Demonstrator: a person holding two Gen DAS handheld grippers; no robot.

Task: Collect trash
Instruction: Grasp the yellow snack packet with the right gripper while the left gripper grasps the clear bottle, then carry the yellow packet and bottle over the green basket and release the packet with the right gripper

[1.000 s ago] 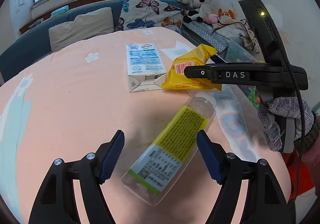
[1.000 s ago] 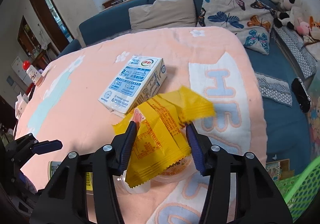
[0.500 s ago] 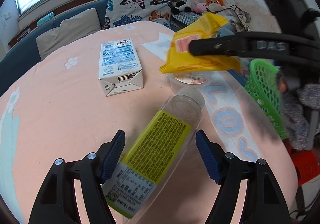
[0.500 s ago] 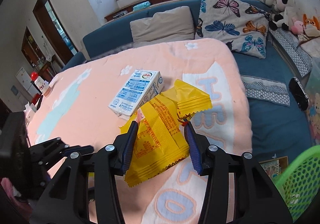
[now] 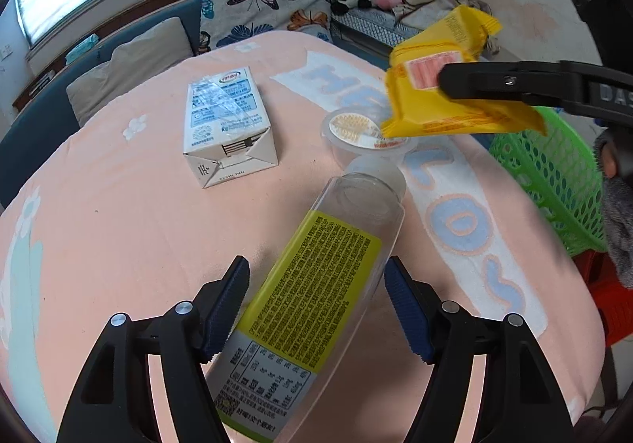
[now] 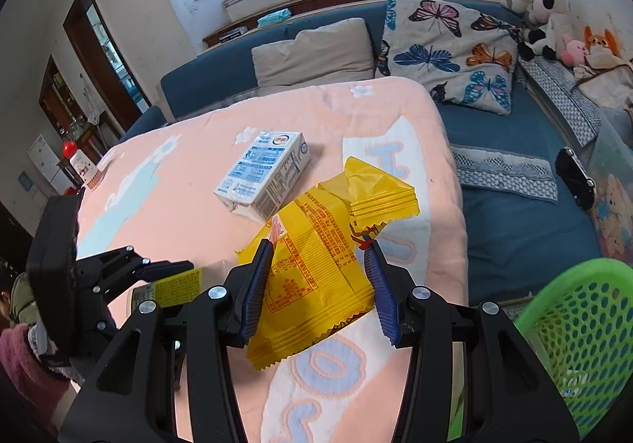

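One pink blanket (image 5: 118, 229) is covering the table, and one blue sofa (image 6: 514, 229) is running behind and beside it, carrying two cushions: a beige cushion (image 6: 316, 51) and a butterfly cushion (image 6: 451, 51). One green basket (image 6: 577, 328) is standing off the table's edge, near the right gripper (image 6: 318, 265).

Four pieces of trash are showing. One clear bottle (image 5: 316, 308) with a yellow label is lying on the blanket between the pads of the left gripper (image 5: 316, 300); the left pad is touching it and the right pad is sitting just beside its edge, so I cannot tell whether it is being squeezed. One milk carton (image 5: 225, 126) is lying flat farther back, apart from the rest. One yellow wrapper (image 6: 316, 269) is hanging above the blanket, pinched in the right gripper's blue pads. One small plastic cup (image 5: 364, 134) is sitting just beyond the bottle's neck, partly hidden by the wrapper in the left wrist view.

A cluster of stuffed toys (image 6: 546, 27) is sitting at the sofa's far corner.
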